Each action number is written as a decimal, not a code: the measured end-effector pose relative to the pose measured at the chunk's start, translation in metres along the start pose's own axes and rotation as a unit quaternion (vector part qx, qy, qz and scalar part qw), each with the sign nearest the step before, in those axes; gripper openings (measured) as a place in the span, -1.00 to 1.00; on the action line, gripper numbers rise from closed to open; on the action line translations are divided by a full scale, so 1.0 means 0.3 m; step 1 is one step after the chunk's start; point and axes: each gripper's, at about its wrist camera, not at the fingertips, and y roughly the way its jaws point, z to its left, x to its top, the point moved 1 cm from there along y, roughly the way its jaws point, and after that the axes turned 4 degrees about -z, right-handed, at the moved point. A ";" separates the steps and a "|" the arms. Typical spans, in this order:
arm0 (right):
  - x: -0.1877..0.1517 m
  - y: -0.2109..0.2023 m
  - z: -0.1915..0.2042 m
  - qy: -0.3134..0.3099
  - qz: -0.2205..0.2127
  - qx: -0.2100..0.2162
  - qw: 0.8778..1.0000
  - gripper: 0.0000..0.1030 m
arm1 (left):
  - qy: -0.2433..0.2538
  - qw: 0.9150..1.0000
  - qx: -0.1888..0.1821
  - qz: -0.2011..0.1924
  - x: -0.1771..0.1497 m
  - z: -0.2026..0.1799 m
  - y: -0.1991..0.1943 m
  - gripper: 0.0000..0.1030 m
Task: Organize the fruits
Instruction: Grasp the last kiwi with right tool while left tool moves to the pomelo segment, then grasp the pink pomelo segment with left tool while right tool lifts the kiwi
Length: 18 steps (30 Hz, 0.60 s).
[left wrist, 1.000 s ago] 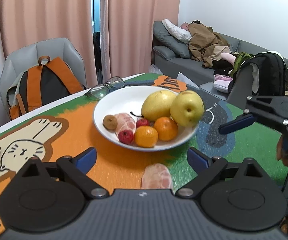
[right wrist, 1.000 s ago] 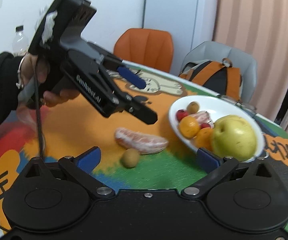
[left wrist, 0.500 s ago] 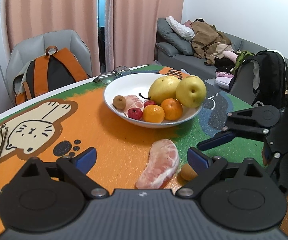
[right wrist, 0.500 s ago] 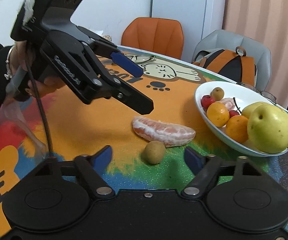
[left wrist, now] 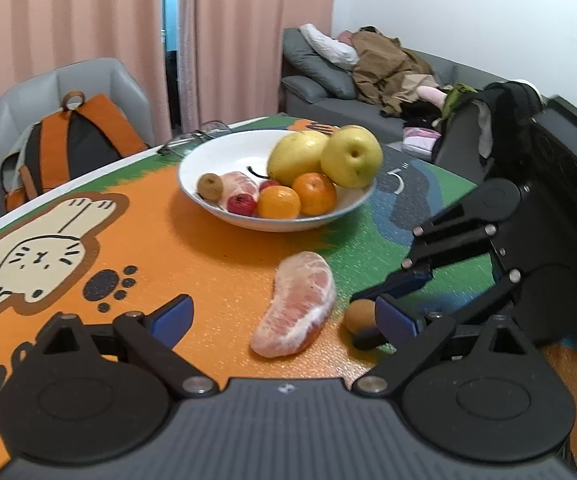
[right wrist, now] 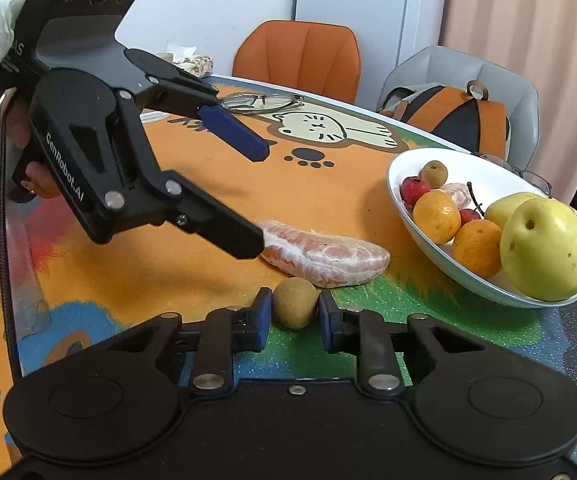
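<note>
A peeled pink citrus segment point(left wrist: 298, 304) point(right wrist: 324, 256) lies on the mat in front of the white bowl point(left wrist: 192, 160) point(right wrist: 488, 176). The bowl holds two yellow pears, two oranges, small red fruits, a brown fruit and another pink segment. Beside the loose segment sits a small brown fruit point(right wrist: 294, 308) point(left wrist: 356, 314). My right gripper point(right wrist: 293, 316) point(left wrist: 364, 316) is closing its jaws on it, and both blue pads touch its sides. My left gripper point(left wrist: 284, 318) point(right wrist: 254, 198) is open, hovering with its fingers either side of the loose segment without touching it.
Glasses point(right wrist: 262, 101) lie on the cat-print mat, and another pair point(left wrist: 196, 138) lies behind the bowl. An orange backpack point(left wrist: 72, 144) rests on a grey chair, next to an orange chair point(right wrist: 296, 56). A hand point(right wrist: 28, 176) holds the left gripper. A sofa with clothes point(left wrist: 384, 68) is beyond.
My right gripper's jaws went from wide open to closed around the small brown fruit. Both grippers sank toward the table; the loose segment now lies between the left fingers.
</note>
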 end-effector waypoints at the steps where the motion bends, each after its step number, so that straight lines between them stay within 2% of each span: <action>1: -0.002 -0.005 0.001 -0.002 0.000 -0.001 1.000 -0.56 | 0.003 1.000 -0.002 0.000 -0.004 -0.002 0.002 0.87; 9: -0.016 -0.055 -0.013 0.010 0.001 -0.005 1.000 -0.56 | 0.027 0.999 -0.011 0.020 -0.028 -0.021 0.063 0.87; 18: -0.020 -0.096 -0.034 0.017 0.003 -0.013 1.000 -0.56 | 0.028 0.999 -0.020 0.026 -0.022 -0.024 0.112 0.87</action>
